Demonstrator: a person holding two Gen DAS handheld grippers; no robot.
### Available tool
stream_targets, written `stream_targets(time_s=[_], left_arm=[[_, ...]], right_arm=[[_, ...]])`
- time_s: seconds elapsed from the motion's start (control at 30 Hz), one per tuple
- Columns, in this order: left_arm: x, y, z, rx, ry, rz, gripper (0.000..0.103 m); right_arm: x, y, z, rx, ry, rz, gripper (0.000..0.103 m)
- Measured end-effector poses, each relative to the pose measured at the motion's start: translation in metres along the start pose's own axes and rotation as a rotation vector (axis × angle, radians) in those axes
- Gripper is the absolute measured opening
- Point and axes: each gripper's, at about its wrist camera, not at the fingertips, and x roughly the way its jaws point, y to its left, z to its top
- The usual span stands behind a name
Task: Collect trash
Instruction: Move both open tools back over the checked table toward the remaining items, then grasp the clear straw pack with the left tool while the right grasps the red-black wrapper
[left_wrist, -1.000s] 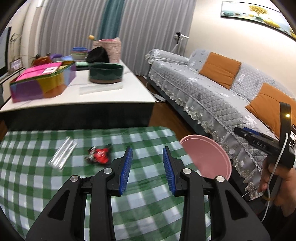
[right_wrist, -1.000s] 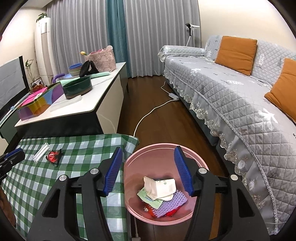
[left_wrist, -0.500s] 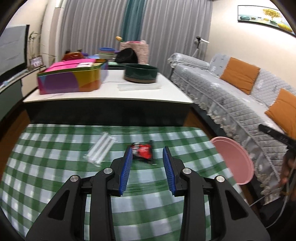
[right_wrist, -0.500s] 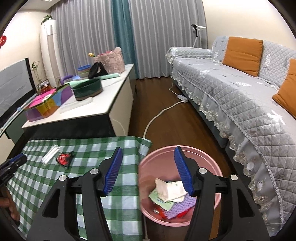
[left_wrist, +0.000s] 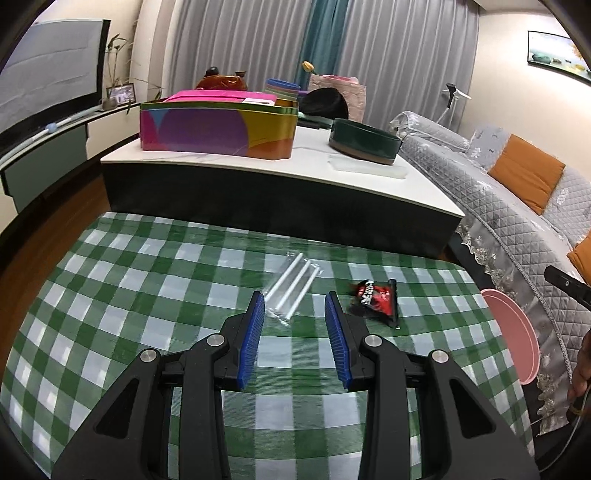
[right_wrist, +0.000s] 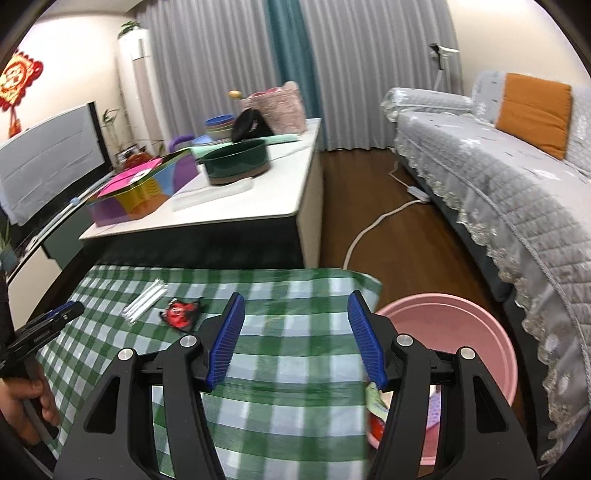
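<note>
On the green checked tablecloth (left_wrist: 147, 295) lie a clear packet of white straws (left_wrist: 293, 284) and, to its right, a red and black wrapper (left_wrist: 375, 301). My left gripper (left_wrist: 294, 306) is open and empty, its tips just short of the near end of the straw packet. In the right wrist view the straw packet (right_wrist: 146, 297) and the wrapper (right_wrist: 181, 312) lie at the left. My right gripper (right_wrist: 295, 314) hangs open and empty over the cloth's right part. The pink bin (right_wrist: 461, 332) with collected trash stands on the floor by the table's right edge.
Behind the cloth stands a white low table (left_wrist: 258, 162) with a colourful box (left_wrist: 218, 127), a dark green bowl (left_wrist: 364, 138) and other items. A grey sofa (right_wrist: 498, 173) with orange cushions runs along the right. A white cable (right_wrist: 369, 229) lies on the wooden floor.
My left gripper swung left from the pink bin, past the wrapper, to face the straw packet. My right gripper moved left from over the bin to over the cloth's right part.
</note>
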Motion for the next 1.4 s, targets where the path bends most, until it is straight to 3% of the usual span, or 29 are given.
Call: stream_targets(time_s=[0.3, 0.97, 1.13, 1.4], left_arm=[[0.013, 0.003, 0.002, 0.030, -0.002, 0.020, 0.034], [0.038, -0.006, 0.006, 0.022, 0.023, 0.016, 0.034], [0.040, -0.006, 0.011, 0.040, 0.009, 0.047, 0.035], [0.048, 0.003, 0.010, 0.016, 0.024, 0.031, 0.036]], right_arm=[[0.008, 0.031, 0.002, -0.087, -0.044, 0.050, 0.058], [0.021, 0.024, 0.005, -0.013, -0.010, 0.078, 0.059], [0.030, 0.034, 0.004, -0.006, 0.015, 0.105, 0.060], [0.038, 0.050, 0.003, -0.031, 0.022, 0.123, 0.063]])
